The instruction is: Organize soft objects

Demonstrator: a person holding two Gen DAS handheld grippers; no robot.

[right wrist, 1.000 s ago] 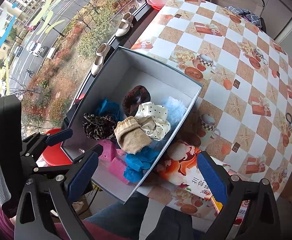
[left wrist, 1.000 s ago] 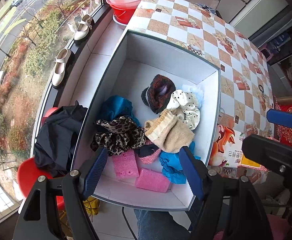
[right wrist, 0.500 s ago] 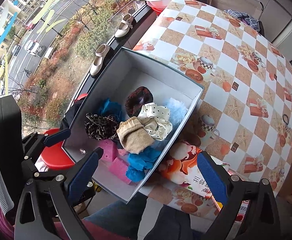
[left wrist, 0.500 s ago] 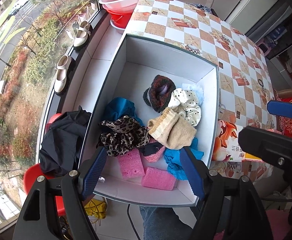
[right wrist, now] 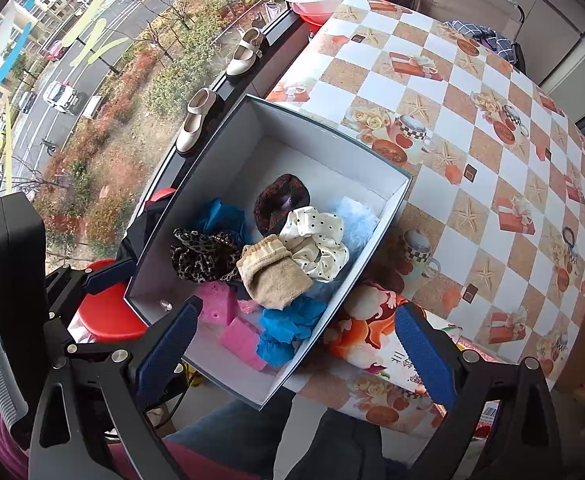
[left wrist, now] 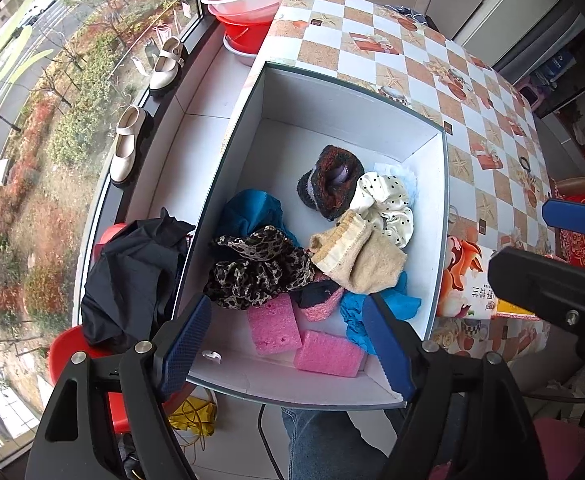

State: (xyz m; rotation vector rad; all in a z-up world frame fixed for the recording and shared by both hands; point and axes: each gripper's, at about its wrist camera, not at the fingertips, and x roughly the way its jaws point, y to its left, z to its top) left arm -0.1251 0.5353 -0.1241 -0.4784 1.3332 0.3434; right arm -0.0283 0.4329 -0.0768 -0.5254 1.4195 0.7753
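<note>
A white box [left wrist: 344, 120] [right wrist: 316, 128] on the table edge holds soft things: a beige sock [left wrist: 358, 258] [right wrist: 272, 276], a leopard scrunchie [left wrist: 256, 268] [right wrist: 202, 256], a polka-dot scrunchie [left wrist: 388, 208] [right wrist: 318, 240], a dark knit piece [left wrist: 330, 188] [right wrist: 280, 206], teal cloth [left wrist: 252, 212], blue cloth [left wrist: 376, 306] [right wrist: 288, 324] and pink sponges [left wrist: 272, 326] [right wrist: 236, 332]. My left gripper [left wrist: 288, 346] is open and empty above the box's near end. My right gripper [right wrist: 298, 350] is open and empty above its near right corner.
The checkered table [right wrist: 472, 140] stretches to the right. A printed carton [left wrist: 468, 288] [right wrist: 384, 344] lies beside the box. Stacked pink and red basins [left wrist: 252, 4] sit at the far end. Shoes [left wrist: 126, 144] stand on the sill, black cloth [left wrist: 132, 272] on a red stool.
Both grippers have pulled back and up a little from the box, so more of it shows. Nothing in the box has moved.
</note>
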